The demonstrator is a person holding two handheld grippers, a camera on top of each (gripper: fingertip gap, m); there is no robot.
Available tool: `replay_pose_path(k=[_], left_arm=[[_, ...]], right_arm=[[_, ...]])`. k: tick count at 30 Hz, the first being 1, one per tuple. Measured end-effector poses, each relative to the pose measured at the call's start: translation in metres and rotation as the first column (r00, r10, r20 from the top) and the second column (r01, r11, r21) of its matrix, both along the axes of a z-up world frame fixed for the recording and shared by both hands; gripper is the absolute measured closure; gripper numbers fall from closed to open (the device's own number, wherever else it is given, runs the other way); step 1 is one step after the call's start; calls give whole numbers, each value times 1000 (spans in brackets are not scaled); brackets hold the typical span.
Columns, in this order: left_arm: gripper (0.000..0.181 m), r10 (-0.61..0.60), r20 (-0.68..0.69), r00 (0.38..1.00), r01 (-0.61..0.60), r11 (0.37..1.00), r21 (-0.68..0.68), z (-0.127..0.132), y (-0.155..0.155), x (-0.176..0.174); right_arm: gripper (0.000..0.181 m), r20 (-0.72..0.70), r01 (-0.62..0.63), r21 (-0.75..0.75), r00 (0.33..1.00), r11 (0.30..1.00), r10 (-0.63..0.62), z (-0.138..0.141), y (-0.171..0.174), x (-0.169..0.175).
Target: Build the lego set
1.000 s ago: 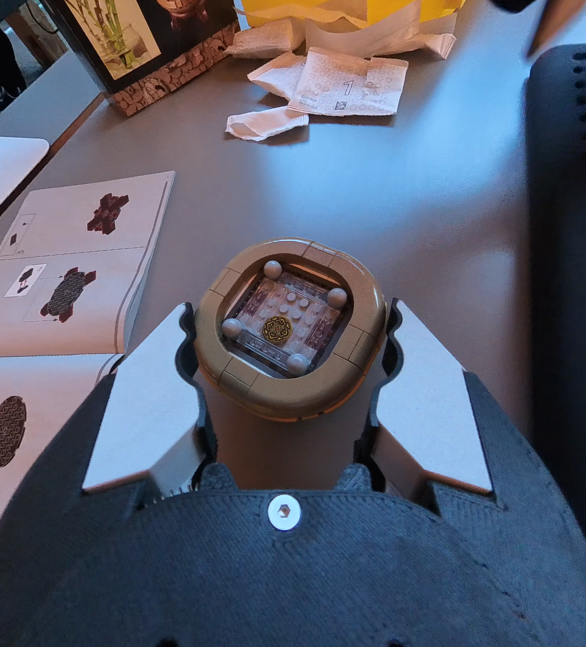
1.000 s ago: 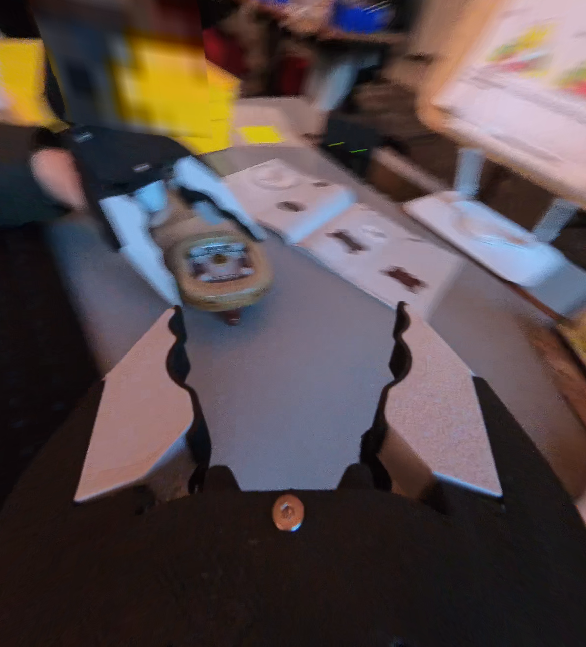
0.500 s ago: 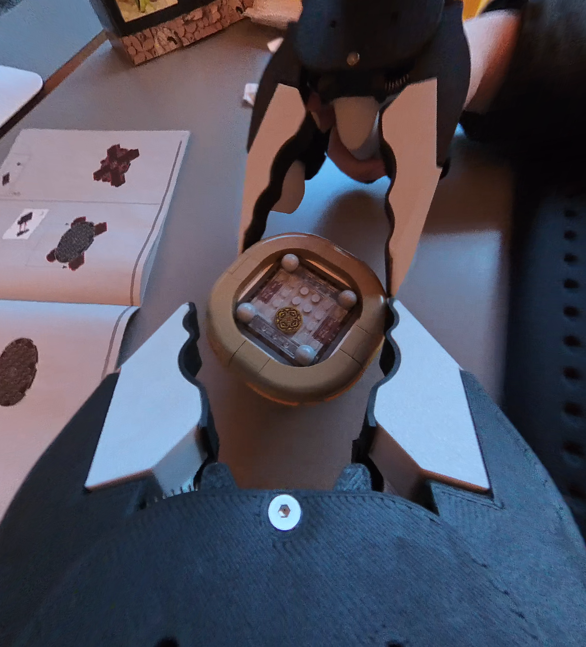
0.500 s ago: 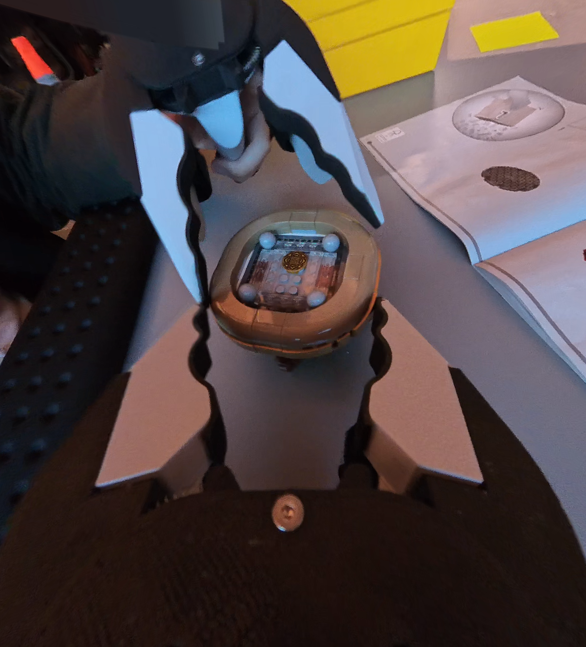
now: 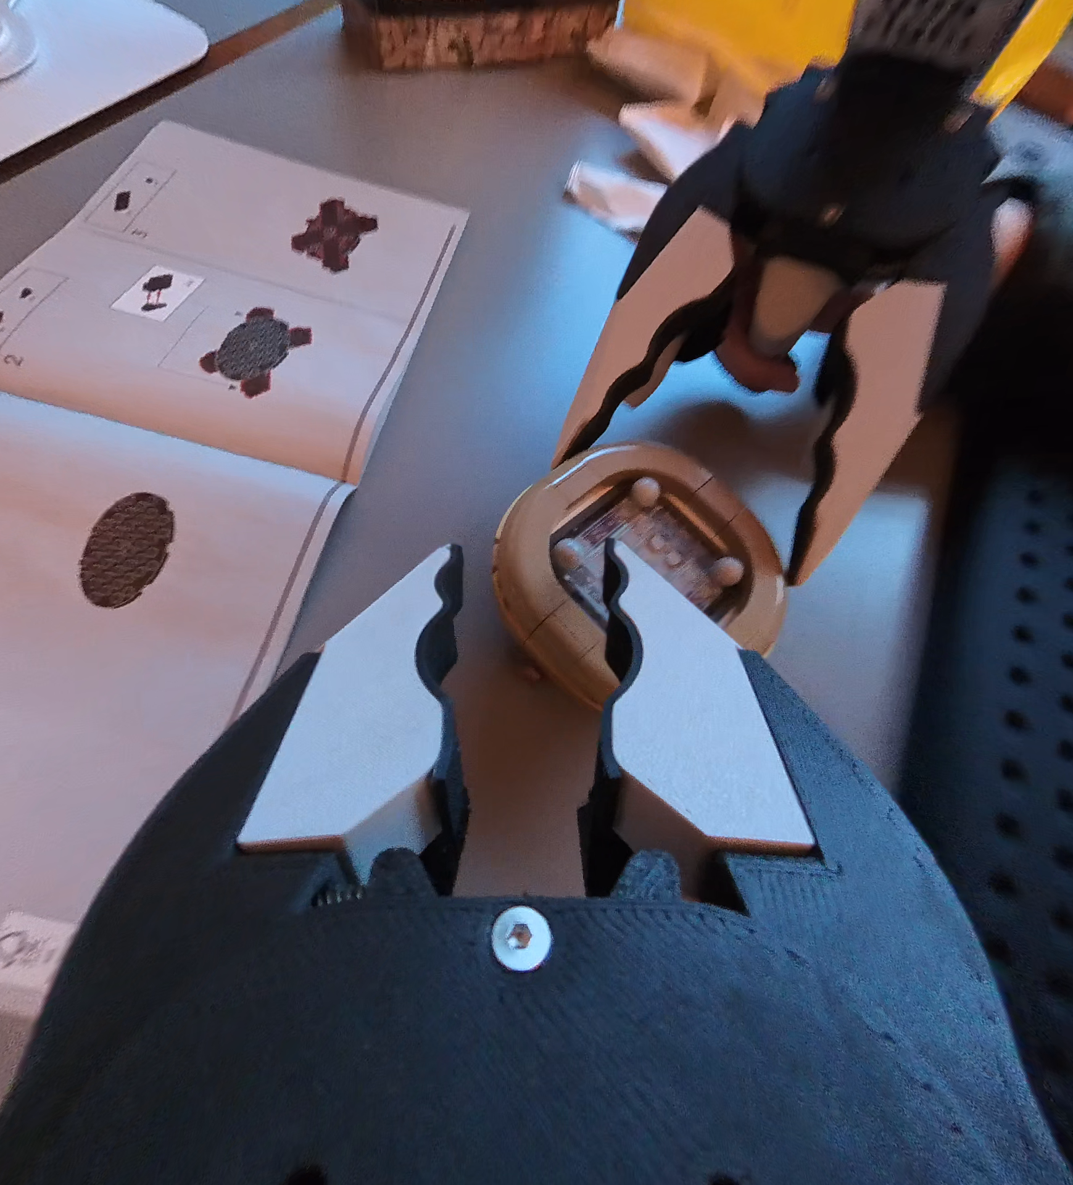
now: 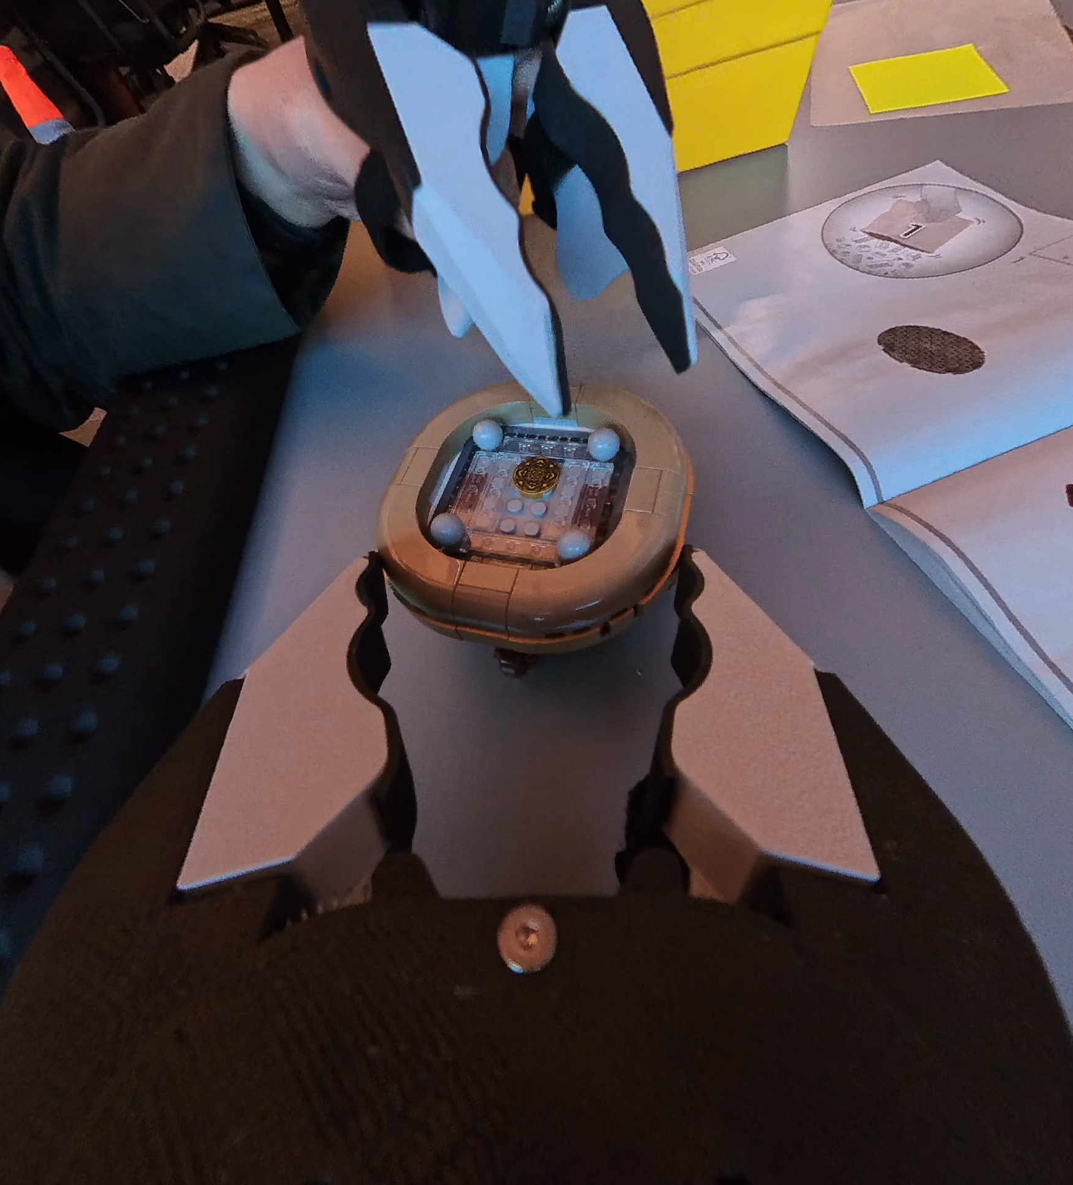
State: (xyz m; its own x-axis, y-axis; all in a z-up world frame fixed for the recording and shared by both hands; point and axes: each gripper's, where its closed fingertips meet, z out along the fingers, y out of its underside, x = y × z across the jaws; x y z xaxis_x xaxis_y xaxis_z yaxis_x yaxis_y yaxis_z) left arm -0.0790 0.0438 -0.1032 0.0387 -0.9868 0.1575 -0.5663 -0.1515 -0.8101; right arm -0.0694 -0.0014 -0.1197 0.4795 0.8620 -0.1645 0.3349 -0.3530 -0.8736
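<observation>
The tan pot (image 6: 530, 519) stands on the table (image 6: 745, 641), its sides at the tips of the wide-open right gripper (image 6: 530, 571), which holds nothing. The left gripper (image 5: 530, 558) is part open and empty, one tip at the rim. One pot: rounded ring, four grey knobs, one gold disc, clear studs.

Lego bowl on the surface, between two grippers

Lego bowl (image 6: 530, 519) stands between right gripper (image 6: 530, 571) near and left gripper (image 6: 623, 385) far; booklet (image 6: 944, 397) lies right.
</observation>
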Motion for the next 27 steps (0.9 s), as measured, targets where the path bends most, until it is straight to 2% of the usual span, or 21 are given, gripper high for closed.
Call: replay_pose_path(k=[3, 6, 10, 13, 16, 27], left_arm=[[141, 10, -72, 997, -3, 996, 89, -13, 4, -3], [155, -20, -73, 997, 25, 998, 66, -13, -3, -2], [156, -12, -85, 996, 18, 998, 64, -13, -3, -3], [157, 8, -106, 994, -1, 998, 62, -13, -4, -3], [158, 32, -126, 991, -23, 997, 76, -13, -8, -1], [163, 55, -136, 989, -36, 990, 140, -12, -6, -3]], right_arm=[[92, 6, 7, 0, 1000, 1000, -7, 0, 0, 0], [92, -14, 28, -22, 999, 999, -29, 3, 1, -1], [78, -51, 101, -19, 994, 995, -101, 15, 8, -3], [71, 47, 131, 55, 990, 990, -134, 12, 11, -6], [77, 136, 128, 73, 981, 989, -137, -1, 9, -14], [77, 134, 139, 65, 980, 988, -146, -2, 9, -17]])
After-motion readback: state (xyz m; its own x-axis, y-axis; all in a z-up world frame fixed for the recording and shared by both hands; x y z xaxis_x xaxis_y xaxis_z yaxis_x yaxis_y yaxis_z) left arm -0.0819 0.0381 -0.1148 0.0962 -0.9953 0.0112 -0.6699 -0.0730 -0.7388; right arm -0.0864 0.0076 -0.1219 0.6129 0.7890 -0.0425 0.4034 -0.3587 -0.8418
